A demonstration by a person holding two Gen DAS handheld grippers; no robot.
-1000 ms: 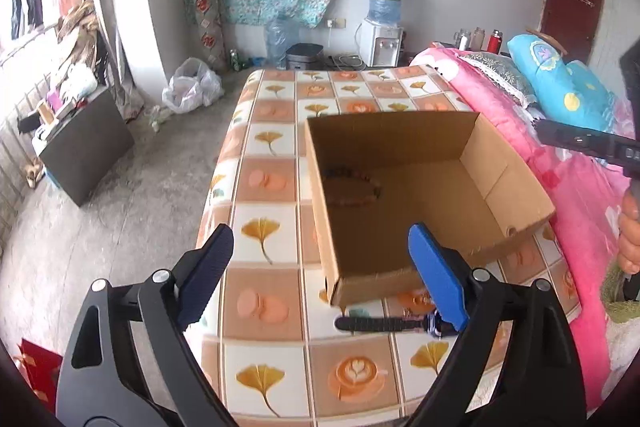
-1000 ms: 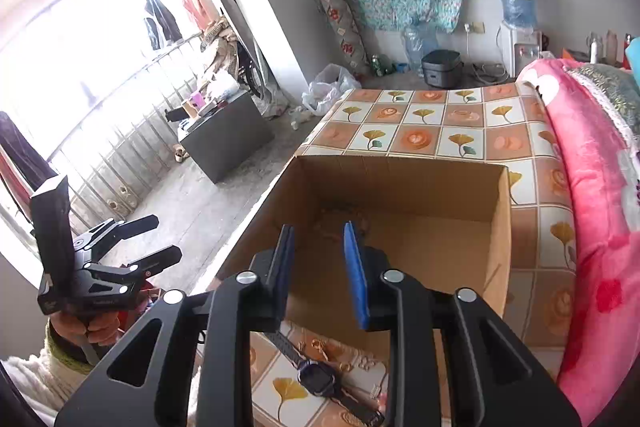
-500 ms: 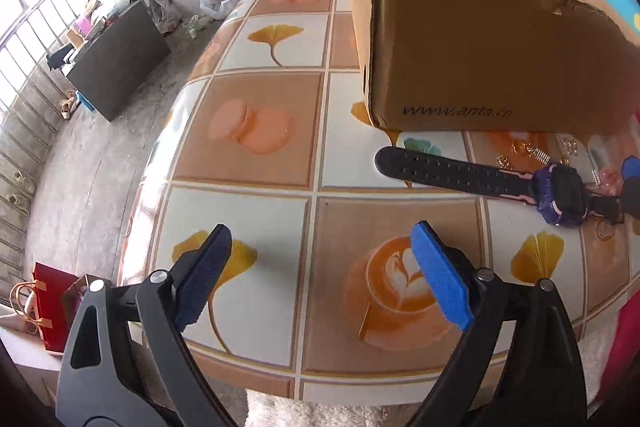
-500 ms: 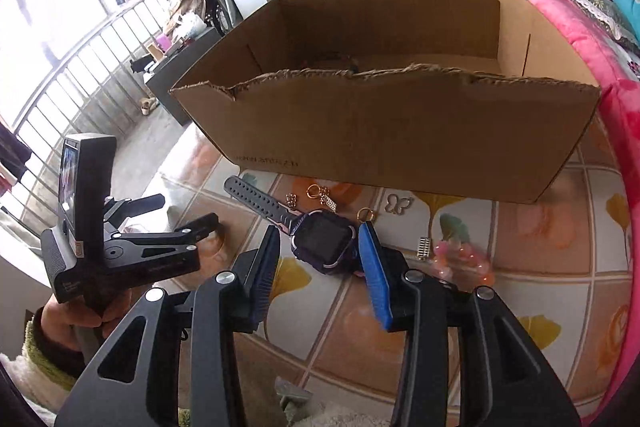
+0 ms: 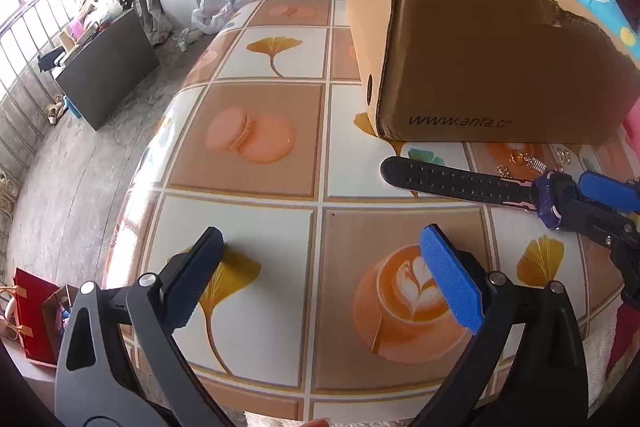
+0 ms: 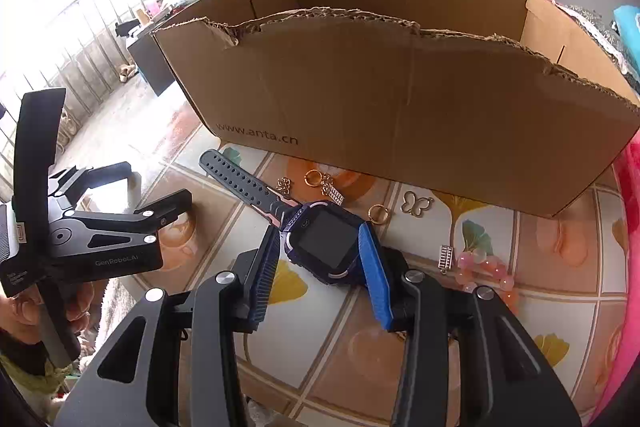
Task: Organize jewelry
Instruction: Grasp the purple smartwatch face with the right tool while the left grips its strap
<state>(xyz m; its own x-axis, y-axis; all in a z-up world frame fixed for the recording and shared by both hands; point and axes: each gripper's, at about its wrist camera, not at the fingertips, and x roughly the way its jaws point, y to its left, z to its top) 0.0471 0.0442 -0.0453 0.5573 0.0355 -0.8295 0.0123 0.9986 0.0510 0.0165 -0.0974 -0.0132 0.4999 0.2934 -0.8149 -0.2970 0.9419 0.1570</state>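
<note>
— Writing first: what can be read?

— Black print on the box [image 6: 400, 99], low on its near wall: "www.anta.cn". The same line shows in the left view. The left gripper [image 6: 156, 191] carries "GenRoboLAI" on its side plate; a smaller label below that is too fine to read.

— Where is the watch [image 6: 324, 243]?

— Flat on the tiled tablecloth [image 5: 256, 227], just in front of the box. Its strap runs up and left toward the box corner. The case sits between the pads of the right gripper [image 6: 320, 259], a dark pad on its left and a blue pad on its right.

— Does that gripper hold it?

— The pads flank the case closely. I cannot tell whether they press on it.

— And the left gripper?

— Its jaws are opening, wide, with nothing between them, only the cloth's leaf and coffee-cup tiles. It hangs near the table edge, well left of the watch.

— Other jewelry?

— Rings [image 6: 378, 214], a butterfly charm [image 6: 416, 203] and small gold pieces lie between watch and box. A pink bead bracelet [image 6: 484, 269] lies right of the right gripper.
</note>
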